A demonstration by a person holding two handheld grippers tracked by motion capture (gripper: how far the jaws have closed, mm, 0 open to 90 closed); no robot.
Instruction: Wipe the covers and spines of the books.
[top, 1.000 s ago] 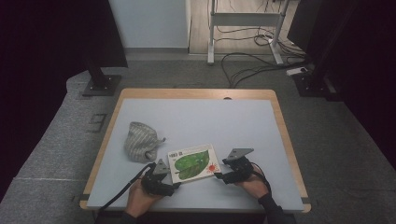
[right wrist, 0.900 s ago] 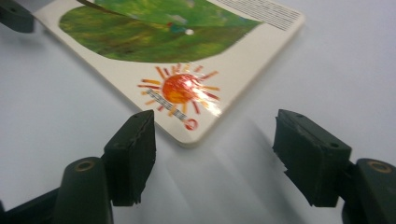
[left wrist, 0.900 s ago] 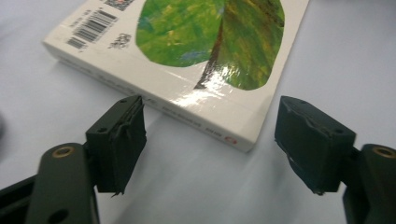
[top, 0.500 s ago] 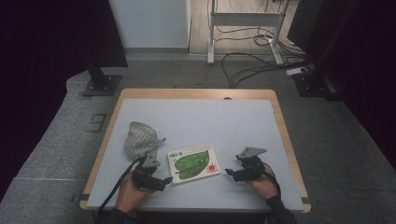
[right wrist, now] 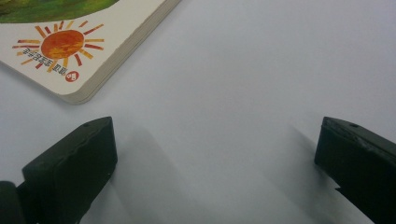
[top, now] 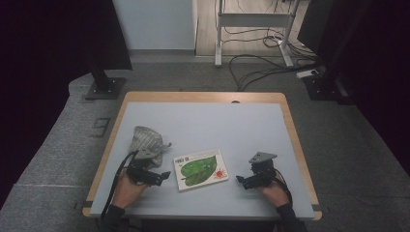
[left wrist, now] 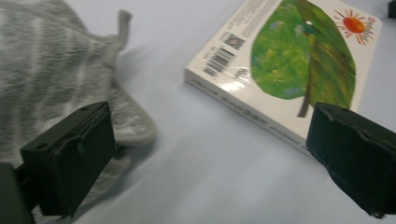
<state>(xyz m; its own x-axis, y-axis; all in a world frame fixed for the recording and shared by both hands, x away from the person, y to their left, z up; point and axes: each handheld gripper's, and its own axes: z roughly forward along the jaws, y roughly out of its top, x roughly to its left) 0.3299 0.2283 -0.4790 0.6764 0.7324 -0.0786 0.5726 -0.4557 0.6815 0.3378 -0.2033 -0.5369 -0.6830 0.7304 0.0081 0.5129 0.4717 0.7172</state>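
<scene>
A thin picture book [top: 200, 169] with a green leaf and a red sun on its cover lies flat near the table's front middle. In the left gripper view the book [left wrist: 289, 60] lies ahead to the right, and the grey striped cloth [left wrist: 56, 84] to the left. My left gripper [top: 162, 176] [left wrist: 210, 154] sits just left of the book; its jaws have just been opening and stand open, with only bare table between them. My right gripper [top: 241, 180] [right wrist: 215, 163] rests a little to the right of the book [right wrist: 70, 46]; it too has just been opening and is open and empty.
The crumpled cloth [top: 146, 140] lies behind my left hand. The pale blue table [top: 217, 125] has a wooden rim. On the floor beyond it are stand feet [top: 104, 89] and cables [top: 261, 63].
Both grippers stood at the book's two ends and have drawn away from it, the left one leftward, the right one rightward. Their jaws have spread wider. The book lies still.
</scene>
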